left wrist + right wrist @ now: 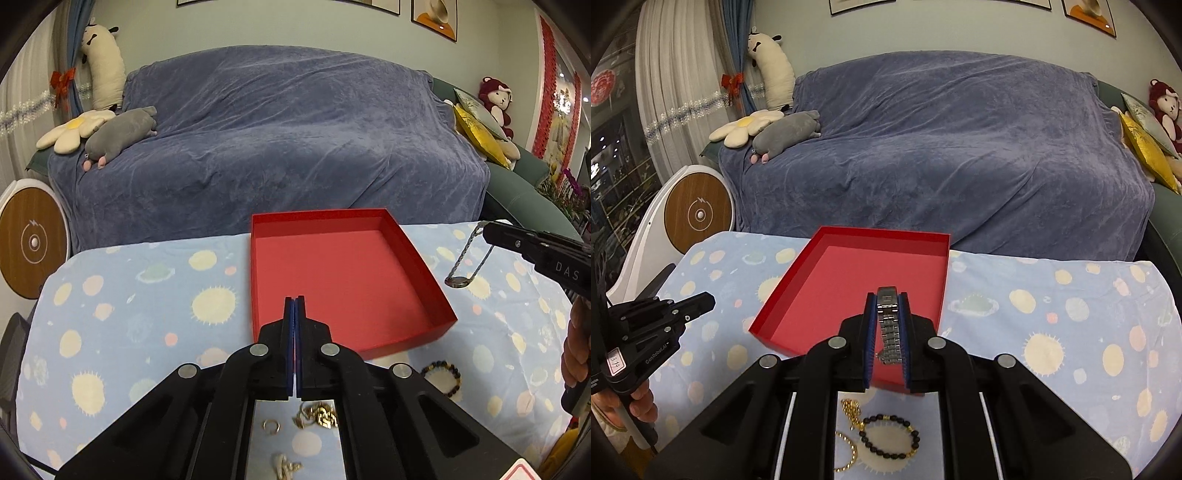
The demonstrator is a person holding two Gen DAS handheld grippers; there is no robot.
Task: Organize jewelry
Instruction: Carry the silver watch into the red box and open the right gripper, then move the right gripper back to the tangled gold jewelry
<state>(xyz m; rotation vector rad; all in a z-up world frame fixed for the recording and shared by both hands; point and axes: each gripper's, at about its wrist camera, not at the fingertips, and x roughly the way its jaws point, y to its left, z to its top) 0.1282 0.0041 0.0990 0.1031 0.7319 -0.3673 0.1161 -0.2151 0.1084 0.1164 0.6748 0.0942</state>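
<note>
An empty red box [332,273] sits on the patterned blue tablecloth; it also shows in the right wrist view [849,288]. My right gripper [886,295] is shut on a silver metal watch [888,321] and holds it above the box's near edge. From the left wrist view the right gripper [487,230] hangs the watch [461,266] right of the box. My left gripper [294,299] is shut and empty, just over the box's near left wall. A dark bead bracelet [890,437], a gold chain [849,435] and small gold pieces [317,415] lie on the cloth in front of the box.
A sofa under a blue cover [266,140] stands behind the table, with plush toys [118,133] and cushions [476,129]. A round wooden-faced device [29,243] stands at the left. The table's far edge runs just behind the box.
</note>
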